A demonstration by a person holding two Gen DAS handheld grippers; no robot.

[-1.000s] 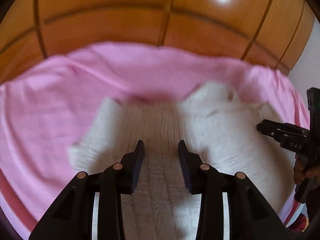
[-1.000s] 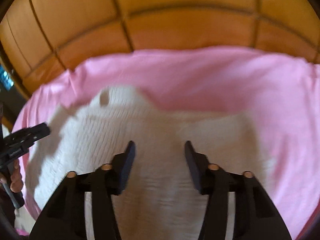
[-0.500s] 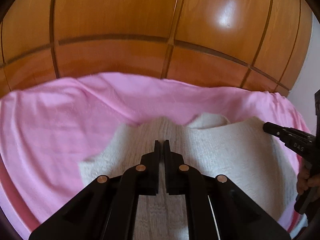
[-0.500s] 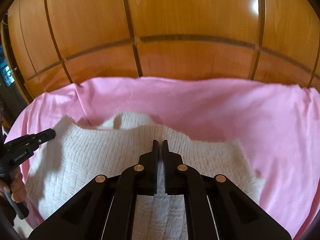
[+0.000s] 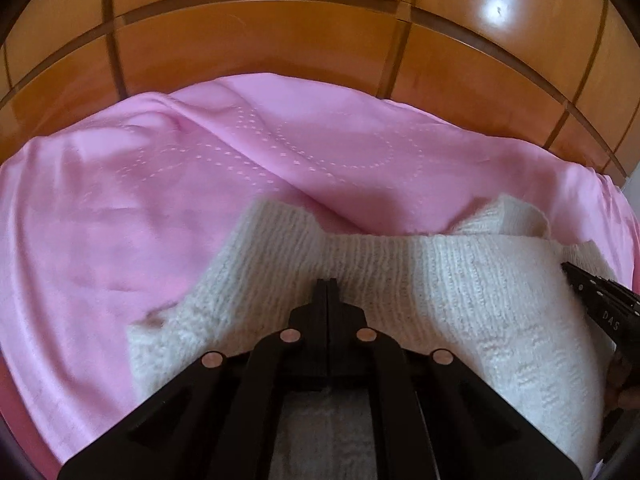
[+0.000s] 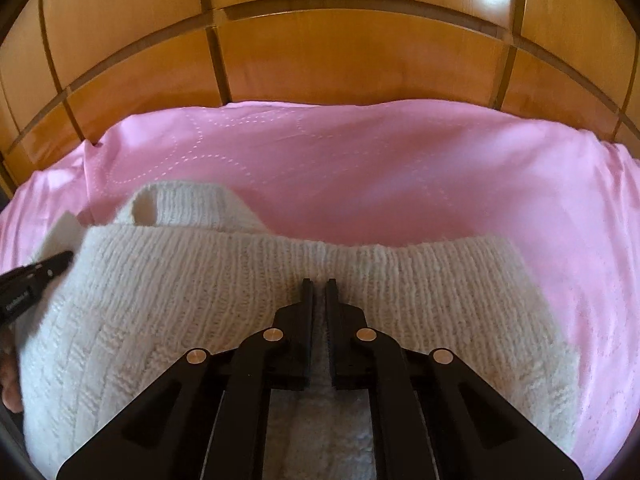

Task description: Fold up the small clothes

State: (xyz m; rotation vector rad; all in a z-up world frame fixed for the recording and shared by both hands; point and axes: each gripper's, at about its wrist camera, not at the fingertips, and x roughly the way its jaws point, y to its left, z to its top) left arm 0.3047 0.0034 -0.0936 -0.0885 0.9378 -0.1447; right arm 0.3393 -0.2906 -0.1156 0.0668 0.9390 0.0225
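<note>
Left hand-held gripper [image 5: 327, 282]: pressed together, pinching the white knit sweater [image 5: 460, 292]
Right hand-held gripper [image 6: 319, 282]: narrow gap, gripping the sweater's folded edge
Sweater: on pink bedspread [image 6: 380, 168], wooden headboard [image 6: 340, 52] behind

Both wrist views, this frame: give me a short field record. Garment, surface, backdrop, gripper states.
garment: white knit sweater, folded over, a sleeve or cuff end poking out at its far edge
surface: pink sheet with dotted stitching
backdrop: glossy wooden panels
left gripper: shut, knit around the tips; grip itself cannot be confirmed
right gripper: narrow gap between the fingers, knit showing in it
</note>
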